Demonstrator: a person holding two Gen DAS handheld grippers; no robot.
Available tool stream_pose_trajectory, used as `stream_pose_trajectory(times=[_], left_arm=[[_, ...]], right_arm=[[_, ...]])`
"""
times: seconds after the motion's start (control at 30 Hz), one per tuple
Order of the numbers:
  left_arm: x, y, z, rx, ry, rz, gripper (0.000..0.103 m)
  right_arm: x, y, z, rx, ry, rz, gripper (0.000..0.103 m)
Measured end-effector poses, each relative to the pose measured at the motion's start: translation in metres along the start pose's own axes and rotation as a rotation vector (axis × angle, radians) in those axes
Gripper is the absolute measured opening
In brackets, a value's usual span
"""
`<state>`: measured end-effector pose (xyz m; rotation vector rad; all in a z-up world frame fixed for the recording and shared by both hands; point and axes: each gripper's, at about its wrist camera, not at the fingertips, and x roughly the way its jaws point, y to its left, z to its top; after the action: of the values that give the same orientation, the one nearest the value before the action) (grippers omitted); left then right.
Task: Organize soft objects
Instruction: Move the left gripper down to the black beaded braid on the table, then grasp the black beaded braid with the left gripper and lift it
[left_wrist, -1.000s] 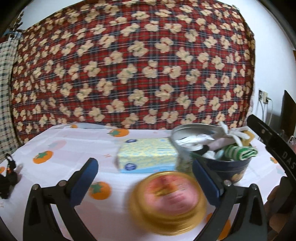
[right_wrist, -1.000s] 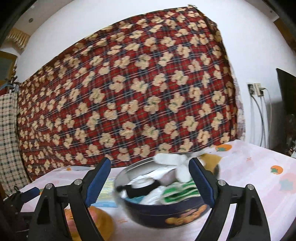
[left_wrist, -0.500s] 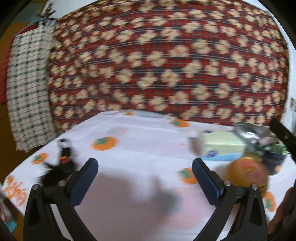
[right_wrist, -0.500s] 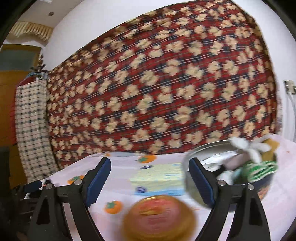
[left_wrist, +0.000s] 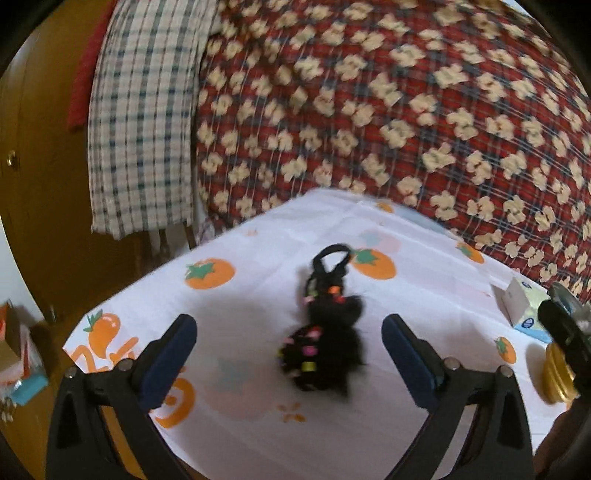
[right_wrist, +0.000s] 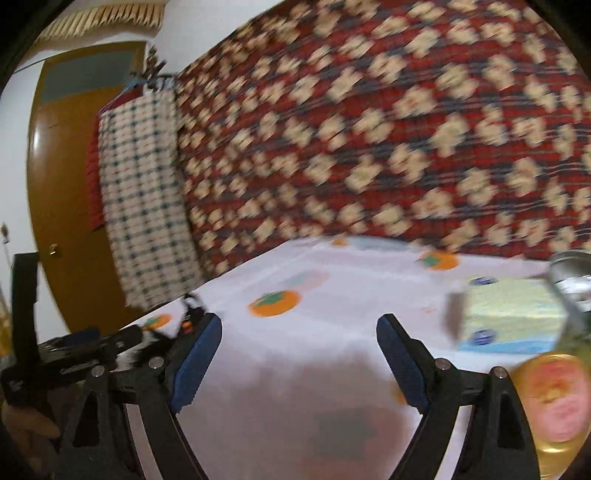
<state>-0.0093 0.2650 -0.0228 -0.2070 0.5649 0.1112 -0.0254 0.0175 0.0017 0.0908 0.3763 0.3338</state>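
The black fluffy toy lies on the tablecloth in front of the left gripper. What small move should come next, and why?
Probably ease the left gripper forward and down until its open fingers straddle the black fluffy toy, then close. The toy lies loose on the tablecloth, centred between the fingers but just beyond their tips, so nothing is held yet. The right gripper is open too, over bare cloth.

Red floral plaid hanging (left_wrist: 406, 122), wooden door (right_wrist: 66, 206)

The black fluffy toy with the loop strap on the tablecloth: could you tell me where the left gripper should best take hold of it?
Grip the black fluffy toy across its plump body, coming straight from above with the left gripper. The open jaws already flank it, and the thin loop is a poorer hold.
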Motion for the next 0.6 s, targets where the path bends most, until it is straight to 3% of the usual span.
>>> stream_pose_trajectory(times=[0.17, 0.3, 0.4, 0.47, 0.6], left_arm=[[0.023, 0.017, 0.008, -0.022, 0.066, -0.026, 0.096], [0.037, 0.031, 0.016, -0.131, 0.104, -0.089, 0.095], [0.052, 0.029, 0.020, -0.139, 0.153, -0.136, 0.078], [0.063, 0.020, 0.021, -0.125, 0.197, -0.160, 0.075], [0.077, 0.014, 0.018, -0.163, 0.263, -0.219, 0.061]], right_arm=[[0.045, 0.027, -0.004, 0.048, 0.159, 0.135, 0.052], [0.080, 0.033, -0.013, 0.182, 0.293, 0.242, 0.052], [0.102, 0.037, -0.022, 0.271, 0.367, 0.302, 0.045], [0.115, 0.043, -0.028, 0.302, 0.421, 0.328, 0.038], [0.124, 0.052, -0.029, 0.309, 0.463, 0.366, 0.038]])
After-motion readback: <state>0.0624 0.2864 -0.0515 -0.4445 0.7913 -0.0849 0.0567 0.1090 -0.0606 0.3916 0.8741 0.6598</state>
